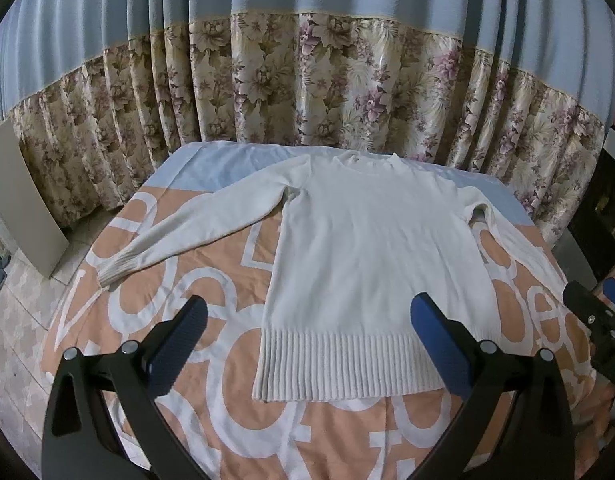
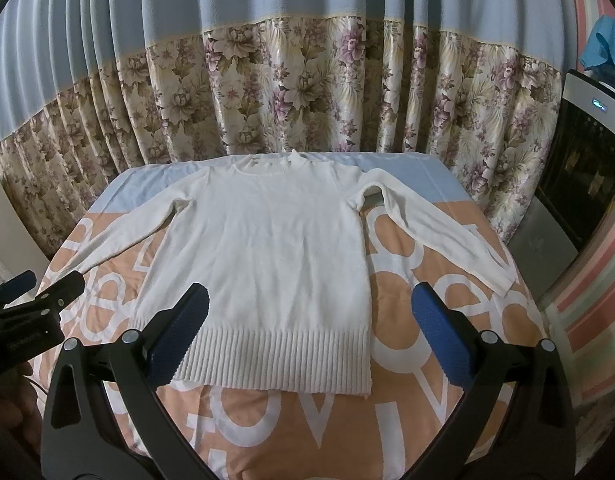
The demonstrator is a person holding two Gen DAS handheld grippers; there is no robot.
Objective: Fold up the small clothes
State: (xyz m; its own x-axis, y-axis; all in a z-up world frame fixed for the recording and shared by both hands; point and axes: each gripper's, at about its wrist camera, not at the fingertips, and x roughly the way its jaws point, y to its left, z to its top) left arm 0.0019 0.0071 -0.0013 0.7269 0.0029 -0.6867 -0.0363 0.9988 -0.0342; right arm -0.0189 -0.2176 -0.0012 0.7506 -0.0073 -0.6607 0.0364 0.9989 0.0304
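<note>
A white knitted sweater [image 1: 371,248] [image 2: 267,248] lies flat and face up on the table, collar at the far end, ribbed hem toward me, both sleeves spread out to the sides. My left gripper [image 1: 309,312] hovers open above the hem's left half, nothing between its blue pads. My right gripper [image 2: 309,312] also stands open, over the hem's right corner. In the left wrist view the right gripper [image 1: 595,312] shows at the right edge; in the right wrist view the left gripper [image 2: 35,296] shows at the left edge.
The table carries an orange and light-blue cloth [image 1: 227,320] [image 2: 407,340] with large white letters. A floral and blue curtain [image 1: 307,80] hangs right behind it. A pale board [image 1: 23,200] leans at the left, and a dark appliance [image 2: 587,160] stands at the right.
</note>
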